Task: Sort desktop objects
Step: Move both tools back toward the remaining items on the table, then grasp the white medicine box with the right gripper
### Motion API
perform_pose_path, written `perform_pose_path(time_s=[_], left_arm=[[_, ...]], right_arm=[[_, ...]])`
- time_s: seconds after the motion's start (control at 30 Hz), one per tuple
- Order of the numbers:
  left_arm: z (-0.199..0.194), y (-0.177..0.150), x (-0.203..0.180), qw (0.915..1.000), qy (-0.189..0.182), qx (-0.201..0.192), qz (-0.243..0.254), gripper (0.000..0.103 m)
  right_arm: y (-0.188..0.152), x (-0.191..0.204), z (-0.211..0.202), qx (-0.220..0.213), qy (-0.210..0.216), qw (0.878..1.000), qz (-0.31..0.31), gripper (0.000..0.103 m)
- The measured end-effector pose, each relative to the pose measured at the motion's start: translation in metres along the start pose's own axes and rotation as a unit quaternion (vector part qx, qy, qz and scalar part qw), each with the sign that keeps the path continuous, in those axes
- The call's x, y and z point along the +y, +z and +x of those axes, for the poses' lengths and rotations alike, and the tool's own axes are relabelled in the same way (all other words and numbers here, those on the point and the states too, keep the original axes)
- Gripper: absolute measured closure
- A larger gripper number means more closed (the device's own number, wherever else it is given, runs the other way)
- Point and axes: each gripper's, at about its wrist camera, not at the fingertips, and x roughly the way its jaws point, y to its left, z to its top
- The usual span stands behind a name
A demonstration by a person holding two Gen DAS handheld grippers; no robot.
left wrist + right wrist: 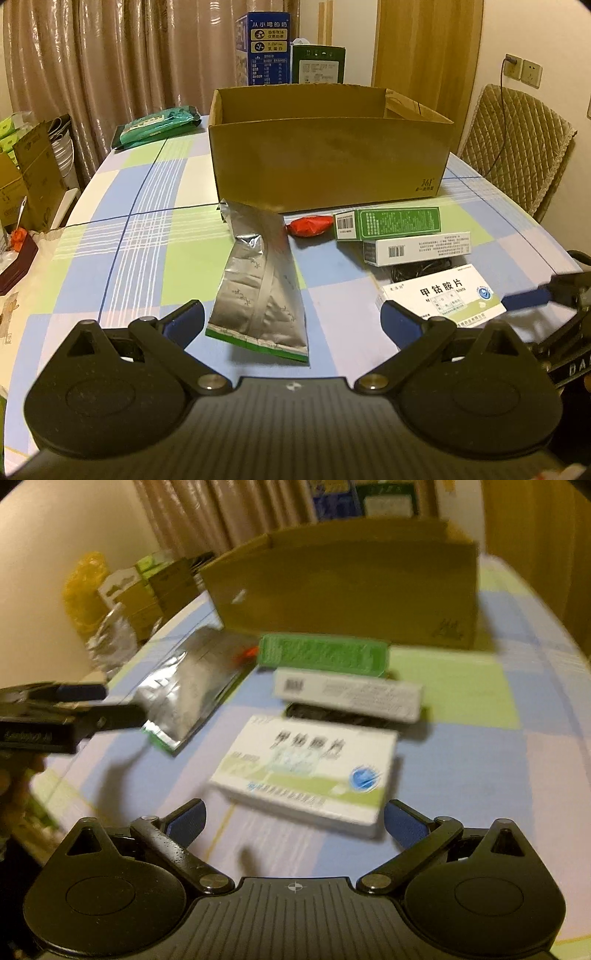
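Note:
An open brown cardboard box [328,162] [354,590] stands mid-table. In front of it lie a silver foil pouch [258,284] [188,686], a small red packet [309,226], a green carton [388,222] [325,654], a white carton [417,248] [347,692] and a flat white medicine box [443,301] [306,771]. A black cable bundle [421,267] lies under the white carton. My left gripper [291,319] is open, the pouch's near end between its fingers, apart from them. My right gripper [293,818] is open just short of the medicine box; that view is blurred.
A checked cloth [155,236] covers the table. Behind the box stand a blue carton [267,48] and a green carton [317,64]; a green bag [159,125] lies far left. A quilted chair [517,147] is right, boxes and clutter [26,173] left.

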Motion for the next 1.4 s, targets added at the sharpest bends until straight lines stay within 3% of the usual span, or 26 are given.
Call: perform_pose_path(time_s=[0.2, 0.4, 0.77, 1.0, 1.4], left_arm=[[-0.001, -0.008, -0.016, 0.9996, -0.018, 0.007, 0.023, 0.004], [0.012, -0.021, -0.045, 0.9943, -0.012, 0.030, 0.101, 0.004], [0.036, -0.026, -0.063, 0.9913, -0.023, 0.052, 0.118, 0.004], [0.047, -0.022, -0.067, 0.9920, -0.024, 0.052, 0.112, 0.004], [0.055, -0.017, -0.060, 0.9943, 0.017, 0.051, 0.092, 0.005]], right_arm=[[0.015, -0.010, -0.002, -0.010, -0.045, 0.998, -0.039, 0.002], [0.035, -0.020, 0.010, -0.012, -0.059, 0.994, -0.088, 0.002], [0.053, -0.058, 0.043, 0.014, -0.106, 0.994, -0.031, 0.002], [0.056, -0.067, 0.046, 0.024, -0.105, 0.994, -0.012, 0.002], [0.027, -0.050, 0.020, 0.062, -0.061, 0.996, -0.012, 0.002]])
